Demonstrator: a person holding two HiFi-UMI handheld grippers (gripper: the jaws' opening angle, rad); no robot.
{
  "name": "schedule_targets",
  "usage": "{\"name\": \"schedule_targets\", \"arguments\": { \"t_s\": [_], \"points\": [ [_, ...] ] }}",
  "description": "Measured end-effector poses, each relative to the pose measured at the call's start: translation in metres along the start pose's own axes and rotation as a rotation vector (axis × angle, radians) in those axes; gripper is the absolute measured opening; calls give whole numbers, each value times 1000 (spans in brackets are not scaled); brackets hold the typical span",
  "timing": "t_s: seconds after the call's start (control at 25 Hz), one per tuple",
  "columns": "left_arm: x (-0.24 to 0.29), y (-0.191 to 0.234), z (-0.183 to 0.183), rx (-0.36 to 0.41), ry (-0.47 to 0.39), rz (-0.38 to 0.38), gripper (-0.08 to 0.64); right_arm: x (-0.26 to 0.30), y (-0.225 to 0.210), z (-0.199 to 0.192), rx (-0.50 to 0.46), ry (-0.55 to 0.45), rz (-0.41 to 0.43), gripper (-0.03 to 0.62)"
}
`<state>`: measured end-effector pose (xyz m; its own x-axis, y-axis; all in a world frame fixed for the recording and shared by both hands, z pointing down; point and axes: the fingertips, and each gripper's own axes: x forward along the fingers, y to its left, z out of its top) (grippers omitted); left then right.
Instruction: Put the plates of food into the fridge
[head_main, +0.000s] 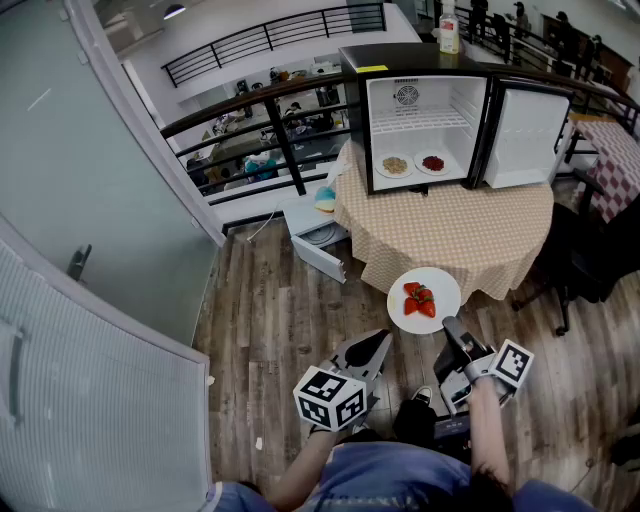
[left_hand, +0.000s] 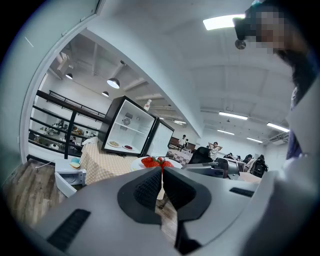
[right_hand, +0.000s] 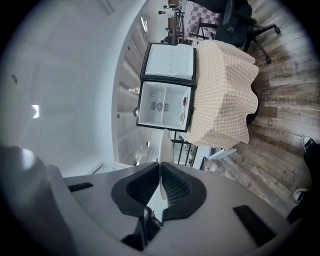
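A: Requesting status of the left gripper (head_main: 383, 340).

B: Reporting it clenched tight and gripping nothing. Hovering low over the wooden floor (head_main: 270, 300), short of the near edge of the table (head_main: 470, 230), and pointing toward that edge.

A: Requesting location of the food being carried.

B: Locating the white plate (head_main: 445, 283) just right of the left gripper. Hanging level in the air at the table's near edge and overlapping it in the head view. Carrying strawberries (head_main: 420, 299) on its left half.

A: Requesting status of the right gripper (head_main: 450, 325).

B: Reporting it grasping the white plate, pinching the plate's near rim between both pads. Showing that rim edge-on in the right gripper view.

A: Checking the fridge (head_main: 455, 105).

B: Finding it standing at the table's far edge, with the door (head_main: 525, 135) hanging open at the right. Holding two plates side by side on its floor, under the wire shelf (head_main: 420, 125). Showing the tan-food plate (head_main: 380, 167) at the left and the red-food plate (head_main: 446, 166) just beside it at the right. Bearing a bottle (head_main: 449, 30) on top, near the far edge.
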<state>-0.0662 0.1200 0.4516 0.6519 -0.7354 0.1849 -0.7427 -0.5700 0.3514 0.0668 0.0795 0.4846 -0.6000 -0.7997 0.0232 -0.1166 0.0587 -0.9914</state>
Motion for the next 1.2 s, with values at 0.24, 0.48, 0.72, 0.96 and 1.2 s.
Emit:
{"name": "schedule_targets", "arguments": {
  "t_s": [0.24, 0.48, 0.72, 0.96, 1.2],
  "points": [
    [18, 0, -1, 4, 12, -8, 18, 1, -5, 16, 16, -19, 7, 22],
    [48, 11, 0, -5, 31, -8, 18, 14, -15, 43, 33, -31, 1, 25],
    [94, 22, 14, -15, 28, 3, 18, 33, -22, 87, 27, -9, -22, 25],
    [136, 24, 32, -19, 3, 33, 18, 51, -21, 136, 36, 9, -6, 25],
    [168, 20, 33, -14, 5, 54, 18, 66, -24, 171, 45, 30, 24, 25]
  ]
}}
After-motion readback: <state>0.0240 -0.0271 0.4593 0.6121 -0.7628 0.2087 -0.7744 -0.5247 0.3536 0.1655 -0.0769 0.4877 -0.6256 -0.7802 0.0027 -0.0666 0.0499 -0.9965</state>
